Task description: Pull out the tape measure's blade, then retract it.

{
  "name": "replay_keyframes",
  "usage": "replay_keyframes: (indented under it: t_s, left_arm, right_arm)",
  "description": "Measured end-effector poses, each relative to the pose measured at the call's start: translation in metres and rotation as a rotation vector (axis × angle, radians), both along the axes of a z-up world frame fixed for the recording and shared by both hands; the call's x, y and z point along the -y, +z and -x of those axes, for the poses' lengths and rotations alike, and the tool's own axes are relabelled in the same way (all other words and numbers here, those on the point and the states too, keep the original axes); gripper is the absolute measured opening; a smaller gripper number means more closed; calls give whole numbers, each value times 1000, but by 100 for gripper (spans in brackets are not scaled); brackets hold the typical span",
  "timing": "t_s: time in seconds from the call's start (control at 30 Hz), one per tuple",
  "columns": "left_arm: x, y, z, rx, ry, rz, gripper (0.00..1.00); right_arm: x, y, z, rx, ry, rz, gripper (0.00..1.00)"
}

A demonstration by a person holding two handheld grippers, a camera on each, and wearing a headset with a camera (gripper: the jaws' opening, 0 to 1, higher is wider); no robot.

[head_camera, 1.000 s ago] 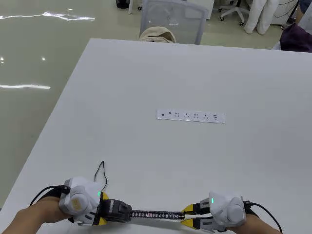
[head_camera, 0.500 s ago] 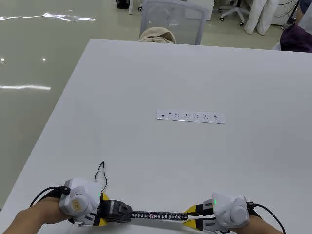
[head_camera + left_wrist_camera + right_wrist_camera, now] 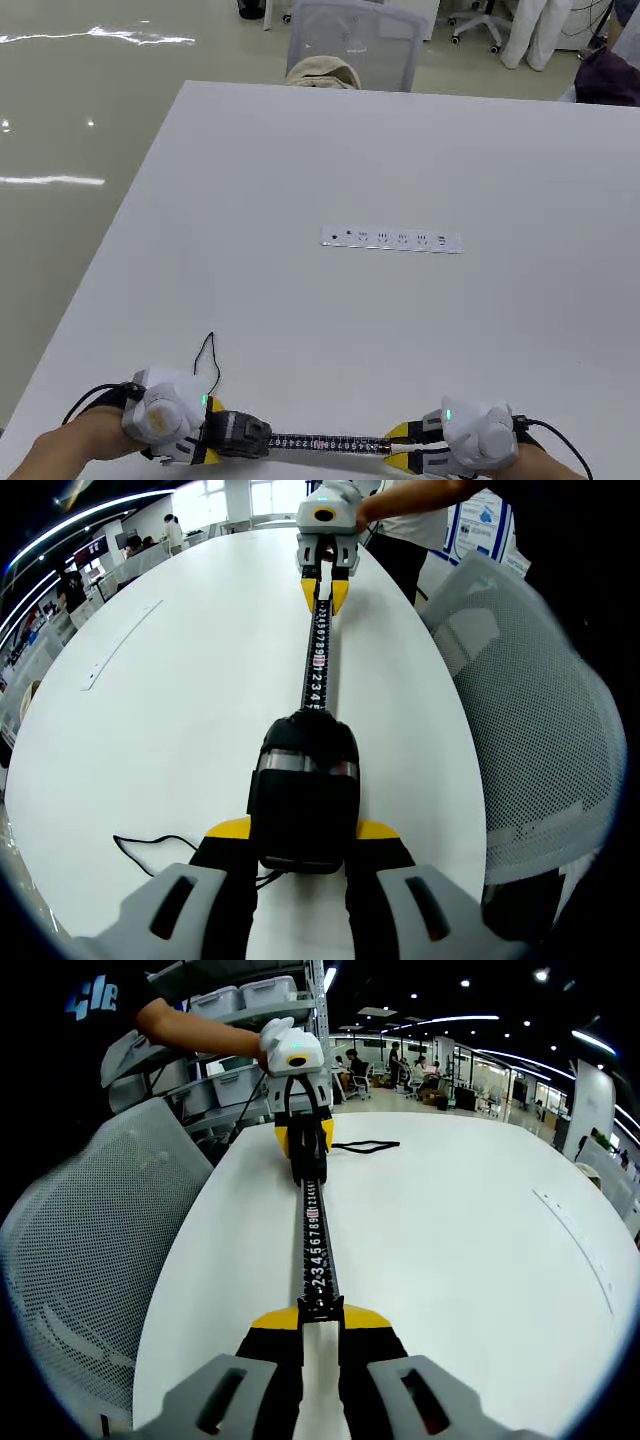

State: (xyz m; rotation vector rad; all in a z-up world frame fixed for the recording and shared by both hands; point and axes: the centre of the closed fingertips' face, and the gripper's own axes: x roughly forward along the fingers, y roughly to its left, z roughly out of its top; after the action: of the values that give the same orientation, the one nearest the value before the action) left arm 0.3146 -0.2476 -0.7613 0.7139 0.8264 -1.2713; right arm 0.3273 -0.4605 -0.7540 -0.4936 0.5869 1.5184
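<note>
My left gripper (image 3: 212,440) (image 3: 300,832) is shut on the black tape measure case (image 3: 240,433) (image 3: 303,785) at the table's near edge. The dark blade (image 3: 328,442) (image 3: 316,660) (image 3: 315,1240), printed with white numbers, runs out of the case to the right and lies low over the table. My right gripper (image 3: 400,446) (image 3: 320,1318) is shut on the blade's end hook. In the left gripper view the right gripper (image 3: 325,585) appears at the blade's far end; in the right gripper view the left gripper (image 3: 303,1145) holds the case (image 3: 305,1155).
A white power strip (image 3: 391,240) lies mid-table. A thin black cord (image 3: 205,358) loops by the left gripper. A mesh chair (image 3: 357,42) stands at the table's far edge (image 3: 400,95), and another chair (image 3: 540,740) is close beside the near edge.
My right gripper has moved further right with the blade's end, and more blade shows between the grippers. The left gripper and the case have stayed put.
</note>
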Motion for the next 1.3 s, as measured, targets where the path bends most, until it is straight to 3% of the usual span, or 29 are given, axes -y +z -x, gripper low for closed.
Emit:
replay_keyframes:
  t_s: [1.3]
  left_arm:
    - [0,1,0,4,-5,3,29]
  right_arm:
    - [23,0,-3,-6,-31,10,10]
